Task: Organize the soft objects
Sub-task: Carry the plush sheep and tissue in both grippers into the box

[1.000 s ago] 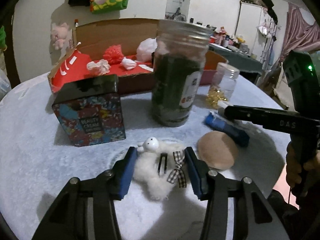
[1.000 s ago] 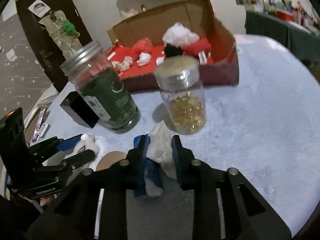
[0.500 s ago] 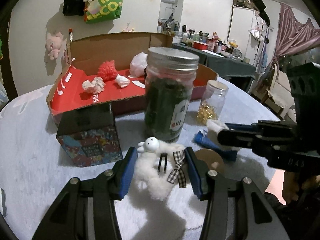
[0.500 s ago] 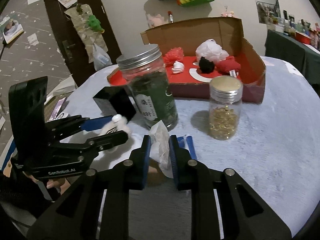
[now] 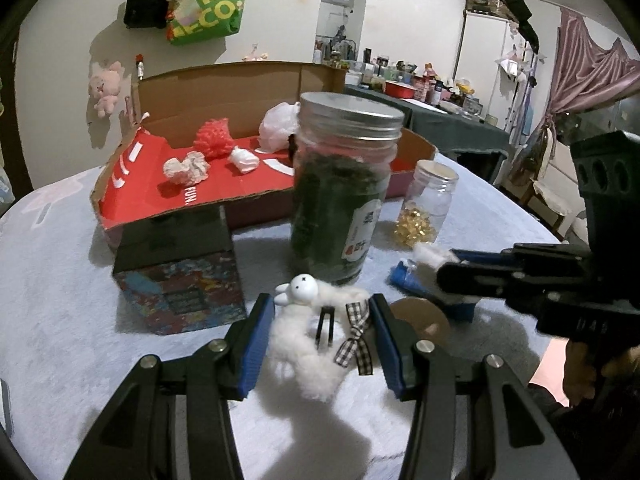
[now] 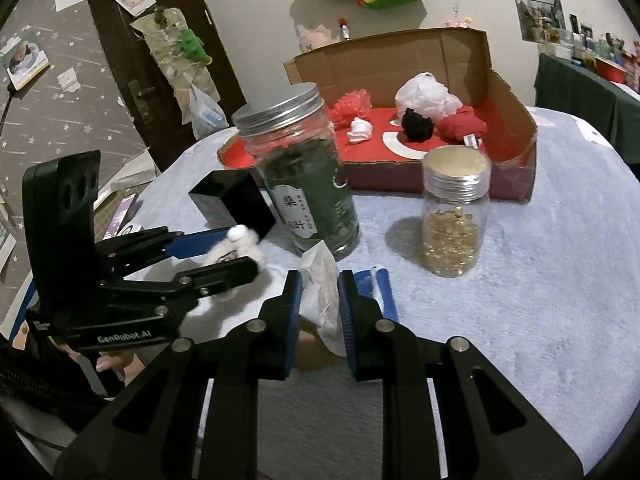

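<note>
My left gripper [image 5: 322, 310] is shut on a white fluffy sheep toy [image 5: 308, 336] with a checked bow and holds it above the table; the toy also shows in the right wrist view [image 6: 236, 250]. My right gripper [image 6: 319, 280] is shut on a white mesh pouch [image 6: 322, 296], lifted off the table; the pouch shows in the left wrist view [image 5: 430, 256]. The open cardboard box [image 5: 224, 92] with a red floor stands at the back and holds several soft items: a red pom [image 5: 214, 138], a white plastic bag [image 5: 278, 126], crumpled white pieces [image 5: 186, 166].
A tall jar of dark green leaves [image 5: 344, 196] and a small jar of gold capsules [image 6: 456, 216] stand between the grippers and the box. A colourful tin with a black lid [image 5: 180, 276] sits at left. A blue tube [image 6: 384, 290] and a tan round pad [image 5: 420, 320] lie on the table.
Both grippers have risen off the table with their items. The left gripper lifted the sheep toy; the right gripper lifted the pouch and drew back from the jars.
</note>
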